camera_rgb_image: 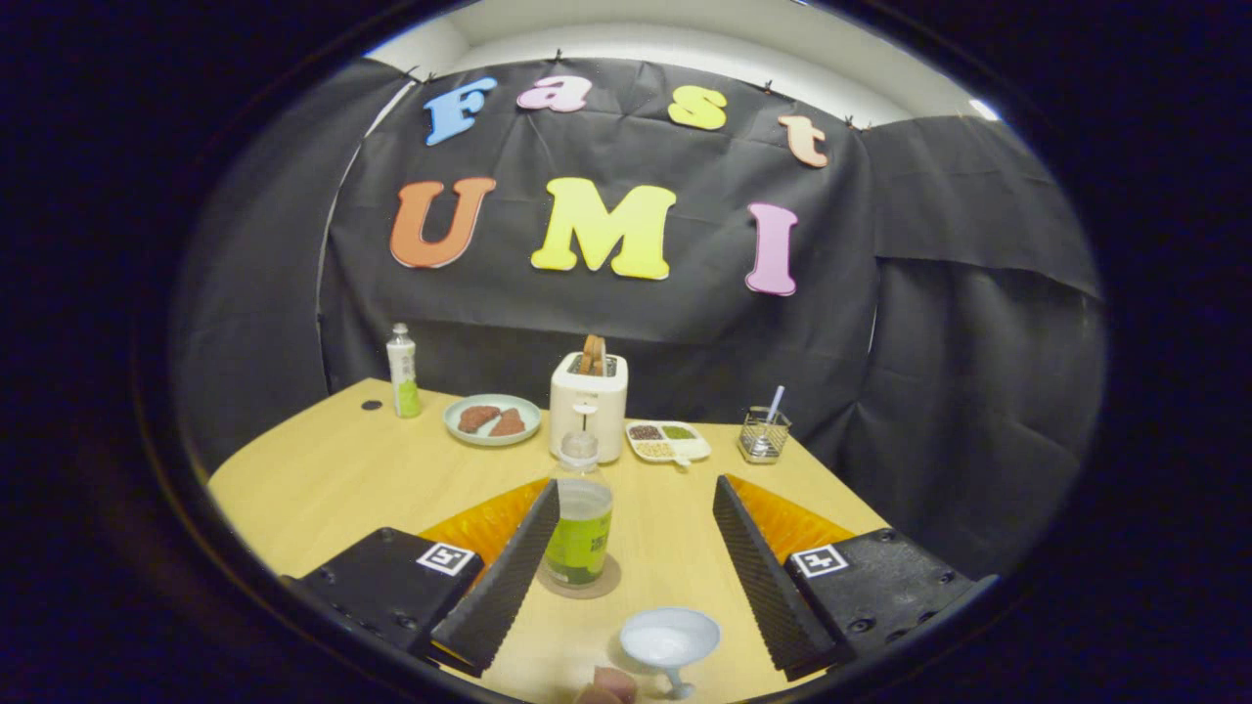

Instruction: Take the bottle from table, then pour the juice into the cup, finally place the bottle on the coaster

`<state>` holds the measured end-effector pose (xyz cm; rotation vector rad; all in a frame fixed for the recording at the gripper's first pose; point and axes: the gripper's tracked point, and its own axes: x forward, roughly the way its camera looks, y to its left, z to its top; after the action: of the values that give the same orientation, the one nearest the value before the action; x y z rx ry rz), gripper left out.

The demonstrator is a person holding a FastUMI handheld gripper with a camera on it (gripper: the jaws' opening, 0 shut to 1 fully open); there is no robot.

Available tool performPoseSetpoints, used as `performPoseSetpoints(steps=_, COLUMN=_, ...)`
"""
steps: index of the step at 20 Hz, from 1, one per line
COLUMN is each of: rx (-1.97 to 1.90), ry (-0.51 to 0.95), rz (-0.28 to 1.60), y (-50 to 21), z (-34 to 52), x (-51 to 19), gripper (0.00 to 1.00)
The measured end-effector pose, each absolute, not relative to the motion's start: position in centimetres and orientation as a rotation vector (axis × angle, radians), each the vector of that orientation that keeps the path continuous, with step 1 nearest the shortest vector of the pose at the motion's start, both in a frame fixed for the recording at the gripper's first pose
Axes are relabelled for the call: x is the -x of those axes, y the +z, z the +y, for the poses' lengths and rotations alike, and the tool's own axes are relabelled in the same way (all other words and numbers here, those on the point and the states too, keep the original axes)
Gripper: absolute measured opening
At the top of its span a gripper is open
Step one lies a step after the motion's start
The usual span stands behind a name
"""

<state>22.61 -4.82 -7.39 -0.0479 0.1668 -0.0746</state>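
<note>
Bottle (579, 523) standing on its coaster (611, 585), my tool (636, 548) hanging spread and pinching nothing.

I am judging the bottle light, part full, its plastic smooth and yielding under a hard squeeze, so I would be gripping its labelled middle; it is touching my left finger's inner face, the cup (670, 640) nearer me between the fingers. I am counting two bottles, the second (402, 372) far across the table (323, 469), one cup, one coaster.

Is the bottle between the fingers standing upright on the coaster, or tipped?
Upright. The bottle stands on the round coaster, neck up, just behind the cup. The gripper is open around it.
</note>
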Motion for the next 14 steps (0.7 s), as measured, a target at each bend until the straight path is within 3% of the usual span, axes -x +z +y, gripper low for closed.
performPoseSetpoints(steps=14, rx=0.025, ry=-0.085, rz=0.019, y=-2.4, z=-4.9, x=-12.0, gripper=1.0)
